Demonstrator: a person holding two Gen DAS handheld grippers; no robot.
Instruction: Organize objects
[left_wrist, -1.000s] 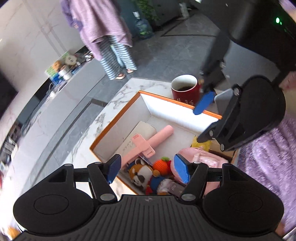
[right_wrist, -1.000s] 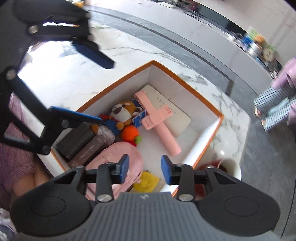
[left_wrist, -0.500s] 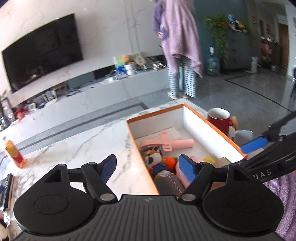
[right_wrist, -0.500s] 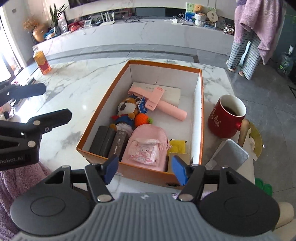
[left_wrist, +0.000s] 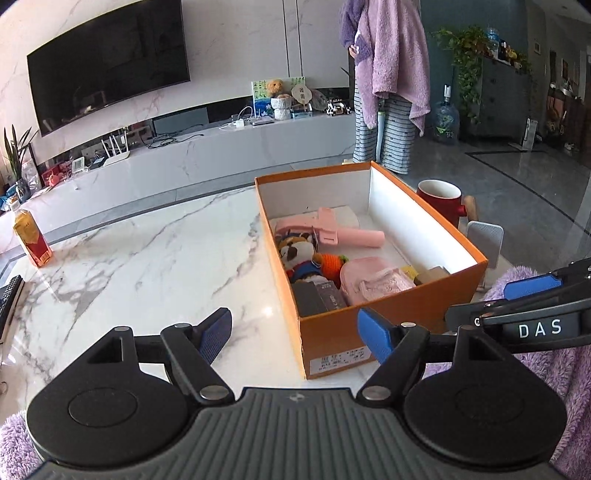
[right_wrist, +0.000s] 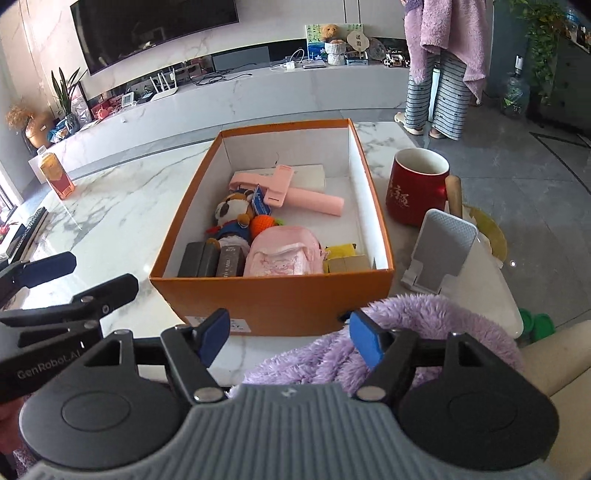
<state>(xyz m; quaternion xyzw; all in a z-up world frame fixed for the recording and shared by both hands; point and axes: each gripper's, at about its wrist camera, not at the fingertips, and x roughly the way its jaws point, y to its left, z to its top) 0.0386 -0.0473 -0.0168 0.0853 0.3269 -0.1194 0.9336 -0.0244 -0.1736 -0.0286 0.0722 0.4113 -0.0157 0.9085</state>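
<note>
An orange box (right_wrist: 280, 302) (left_wrist: 388, 317) stands on the marble table (left_wrist: 147, 266). In it lie a pink handled tool (right_wrist: 284, 190), a plush panda (right_wrist: 231, 218), an orange knitted carrot (right_wrist: 264, 223), a pink mini backpack (right_wrist: 282, 254), dark boxes (right_wrist: 210, 262), a yellow item (right_wrist: 341, 251) and a white booklet (right_wrist: 306, 175). My left gripper (left_wrist: 297, 336) is open and empty, held before the box's near left corner. My right gripper (right_wrist: 290, 338) is open and empty, in front of the box's near wall, above a purple fleece sleeve (right_wrist: 406, 314).
A red mug (right_wrist: 415, 184) and a white phone stand (right_wrist: 439, 247) stand right of the box. An orange drink bottle (left_wrist: 31, 236) stands at the table's far left. A person in a purple robe (left_wrist: 388, 74) stands beyond the table, by a low TV console (left_wrist: 221, 147).
Both grippers have pulled back and down from above the box to its near side. The right gripper's jaws have opened wider. The box contents have not moved.
</note>
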